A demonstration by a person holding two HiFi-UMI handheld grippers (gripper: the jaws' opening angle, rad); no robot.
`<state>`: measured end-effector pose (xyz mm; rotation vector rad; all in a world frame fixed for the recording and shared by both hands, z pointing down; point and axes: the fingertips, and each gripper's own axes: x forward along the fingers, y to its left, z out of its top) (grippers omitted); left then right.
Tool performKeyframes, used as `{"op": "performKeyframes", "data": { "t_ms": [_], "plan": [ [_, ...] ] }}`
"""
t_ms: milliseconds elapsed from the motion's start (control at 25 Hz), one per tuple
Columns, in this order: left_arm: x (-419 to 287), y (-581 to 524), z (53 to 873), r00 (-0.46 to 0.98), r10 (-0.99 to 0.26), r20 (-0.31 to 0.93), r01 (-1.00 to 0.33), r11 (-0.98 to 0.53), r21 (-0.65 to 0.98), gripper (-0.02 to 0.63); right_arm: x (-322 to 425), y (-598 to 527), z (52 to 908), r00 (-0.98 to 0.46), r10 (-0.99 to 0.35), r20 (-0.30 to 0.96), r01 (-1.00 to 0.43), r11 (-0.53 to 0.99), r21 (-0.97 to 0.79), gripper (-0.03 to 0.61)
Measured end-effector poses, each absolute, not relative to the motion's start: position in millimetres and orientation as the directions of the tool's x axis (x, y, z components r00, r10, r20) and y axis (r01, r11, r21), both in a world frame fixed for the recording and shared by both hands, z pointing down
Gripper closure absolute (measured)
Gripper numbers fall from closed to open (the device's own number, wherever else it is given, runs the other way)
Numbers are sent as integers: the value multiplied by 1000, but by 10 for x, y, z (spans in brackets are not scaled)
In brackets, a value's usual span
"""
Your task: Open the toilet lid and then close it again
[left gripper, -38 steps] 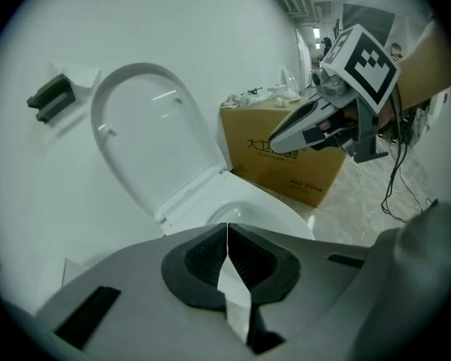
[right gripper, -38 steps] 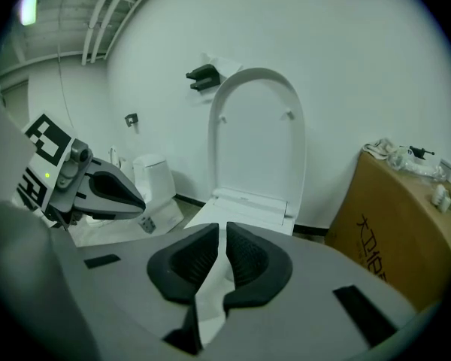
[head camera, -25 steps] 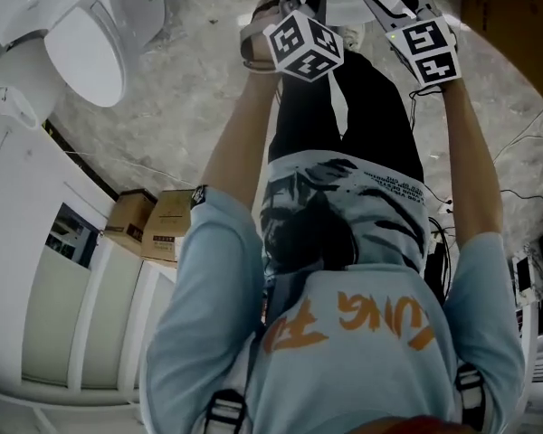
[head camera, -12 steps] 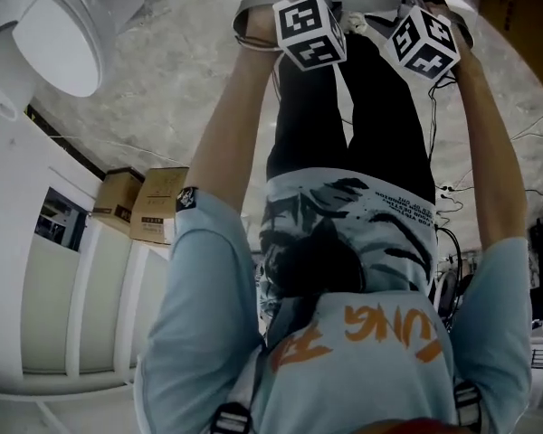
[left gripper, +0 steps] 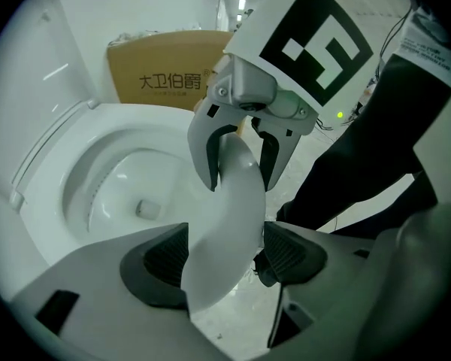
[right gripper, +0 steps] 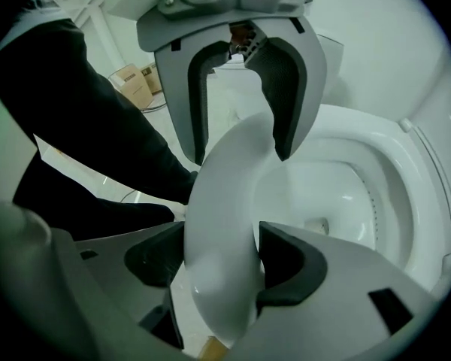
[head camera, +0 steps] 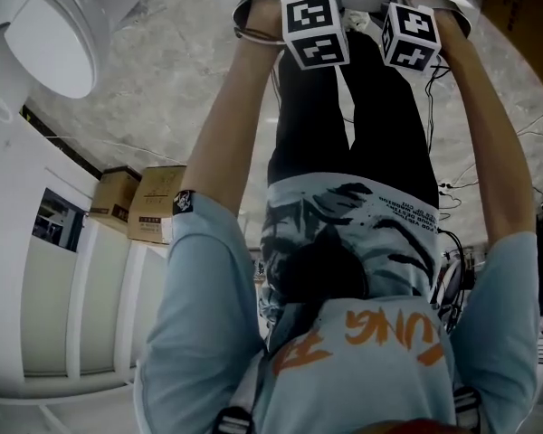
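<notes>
The toilet lid [left gripper: 45, 89] seems to stand raised behind the open bowl [left gripper: 113, 156], probably stiff, light and slippery, best taken at its free top edge, while the left tongs [left gripper: 225, 239] and right tongs [right gripper: 222, 254], their jaws just opening wide, straddle the front rim [left gripper: 234, 198] without pinching it.

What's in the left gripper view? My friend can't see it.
The left gripper, its jaws just opened wide, straddles the toilet's white rim. The right gripper, jaws also just opened, straddles the same rim farther along. The open bowl lies to the left, with a cardboard box behind it.
</notes>
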<state>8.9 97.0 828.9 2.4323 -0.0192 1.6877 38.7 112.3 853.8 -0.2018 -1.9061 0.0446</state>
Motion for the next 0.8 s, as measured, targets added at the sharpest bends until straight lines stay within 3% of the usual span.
{"op": "performKeyframes", "data": {
  "t_ms": [240, 800],
  "plan": [
    [145, 1082, 8306, 338, 95, 936, -65, -990, 123, 282, 423, 1160, 8511, -257, 167, 952, 148, 980, -132, 282],
    [197, 1000, 7902, 296, -148, 944, 15, -987, -160, 275, 374, 1114, 7741, -376, 215, 901, 121, 976, -183, 290]
  ]
}}
